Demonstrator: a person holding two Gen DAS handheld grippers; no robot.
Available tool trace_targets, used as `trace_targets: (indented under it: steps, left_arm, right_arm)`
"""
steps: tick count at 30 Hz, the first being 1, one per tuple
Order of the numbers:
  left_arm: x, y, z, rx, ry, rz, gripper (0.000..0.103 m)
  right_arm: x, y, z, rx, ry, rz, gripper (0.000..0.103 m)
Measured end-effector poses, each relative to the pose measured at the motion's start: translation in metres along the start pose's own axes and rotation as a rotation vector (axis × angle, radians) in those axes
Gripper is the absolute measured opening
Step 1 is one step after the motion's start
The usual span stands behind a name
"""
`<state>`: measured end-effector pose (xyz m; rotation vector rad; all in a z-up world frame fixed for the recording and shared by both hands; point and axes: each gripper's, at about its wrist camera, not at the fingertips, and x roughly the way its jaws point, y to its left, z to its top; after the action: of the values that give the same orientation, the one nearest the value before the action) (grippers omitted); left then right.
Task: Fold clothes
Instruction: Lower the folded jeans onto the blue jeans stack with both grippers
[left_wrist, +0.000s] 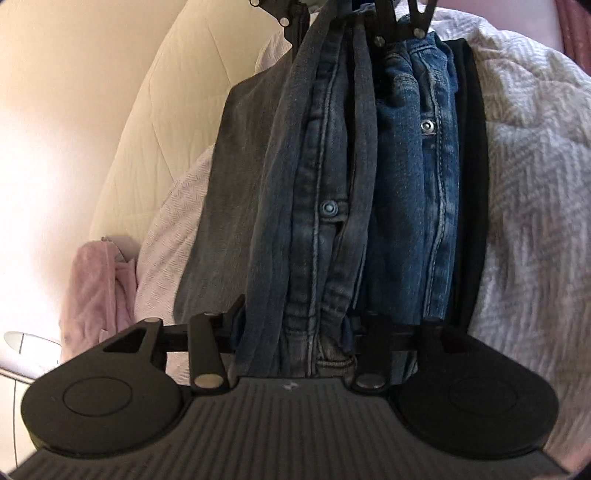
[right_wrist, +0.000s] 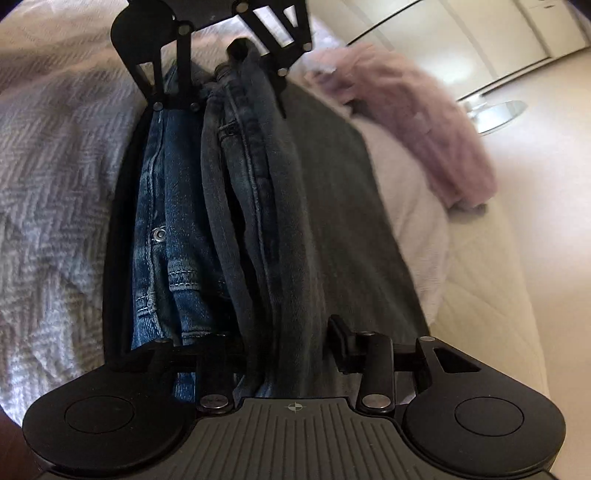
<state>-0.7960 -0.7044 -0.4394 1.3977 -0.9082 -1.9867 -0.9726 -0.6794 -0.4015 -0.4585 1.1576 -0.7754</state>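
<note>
Now | L gripper (left_wrist: 299, 328) & R gripper (right_wrist: 280, 343) both clamp folded jeans (left_wrist: 332, 177) | over bed (left_wrist: 524, 166)

Folded jeans (left_wrist: 332, 206) stretched between left gripper (left_wrist: 303, 332) and right gripper (right_wrist: 280, 350), above flat garment (right_wrist: 332, 206) on blanket (right_wrist: 55, 166); fuzzy garment (right_wrist: 424, 129) at bed edge.

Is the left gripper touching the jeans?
Touching. In the left wrist view, the left gripper has its fingers closed on both sides of the folded jeans, with denim pressed between them and no gap visible.
</note>
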Motion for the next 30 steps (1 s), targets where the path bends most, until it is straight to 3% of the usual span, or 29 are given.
trace_targets:
  steps: [3, 7, 8, 15, 19, 25, 26, 30]
  left_arm:
    - [-0.002, 0.009, 0.000, 0.001, 0.004, -0.013, 0.043]
    - [-0.009, 0.016, 0.001, -0.010, -0.003, 0.026, 0.036]
    - [-0.012, 0.015, 0.000, -0.012, -0.004, 0.045, 0.036]
    - [-0.006, -0.018, -0.010, -0.012, 0.025, 0.041, 0.036]
    - [-0.017, -0.012, -0.007, -0.057, 0.023, 0.057, 0.034]
    - [-0.005, -0.025, -0.009, -0.003, 0.026, 0.058, 0.038]
    - [-0.007, -0.023, -0.009, -0.001, 0.024, 0.057, 0.039]
    - [-0.022, -0.015, -0.012, -0.006, 0.007, 0.033, 0.046]
  right_arm:
    - [-0.010, 0.002, 0.005, 0.003, 0.023, -0.013, 0.043]
    - [-0.009, -0.006, 0.013, 0.102, 0.052, -0.005, 0.039]
    - [-0.010, -0.009, 0.015, 0.122, 0.049, -0.014, 0.034]
    - [-0.003, 0.025, 0.019, 0.099, 0.036, 0.005, 0.033]
    - [-0.008, 0.018, 0.023, 0.154, 0.052, 0.010, 0.030]
    - [-0.006, 0.033, 0.026, 0.108, 0.062, -0.007, 0.031]
    - [-0.006, 0.036, 0.027, 0.094, 0.067, -0.019, 0.037]
    - [-0.018, 0.042, 0.031, 0.098, 0.105, -0.044, 0.039]
